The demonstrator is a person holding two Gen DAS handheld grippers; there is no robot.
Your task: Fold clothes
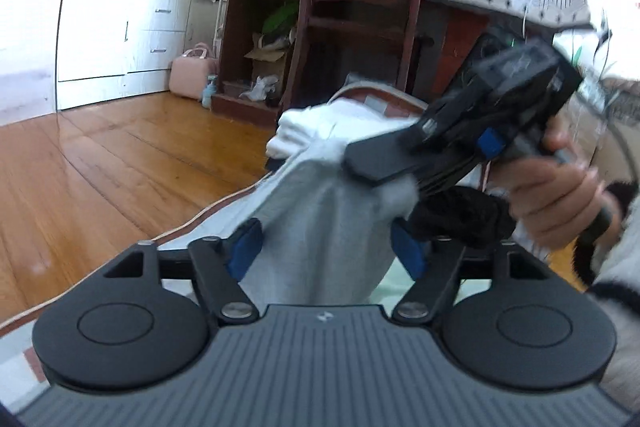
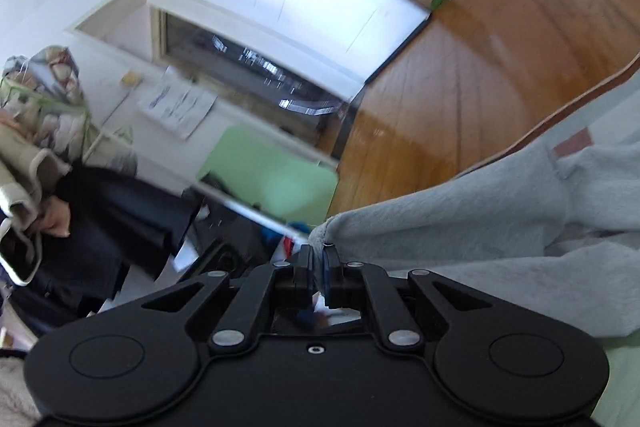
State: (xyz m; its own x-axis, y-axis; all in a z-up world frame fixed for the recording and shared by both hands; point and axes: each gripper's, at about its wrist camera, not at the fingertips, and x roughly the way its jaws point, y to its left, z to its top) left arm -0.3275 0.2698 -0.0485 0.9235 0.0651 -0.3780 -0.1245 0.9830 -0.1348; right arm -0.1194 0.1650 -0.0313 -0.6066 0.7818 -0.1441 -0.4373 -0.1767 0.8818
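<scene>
Right tongs (image 2: 320, 259), rolled sideways, pinch the grey garment (image 2: 460, 239); left tongs (image 1: 326, 251) spread around it.

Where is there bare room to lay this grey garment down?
Bare floor lies between the white drawers and the mat's edge. A pale mat strip shows below the grey garment. It is crowded ahead: white folded pile, right gripper, black item.

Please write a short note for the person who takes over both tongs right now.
Left tongs: open, the grey garment lies between the fingers but is not pinched.
Right tongs: shut on an edge of the grey garment, holding it up.
White folded clothes lie further back.
Done: one edge lifted.
Left: take a second hold with the left tongs, then fold the garment.
</scene>
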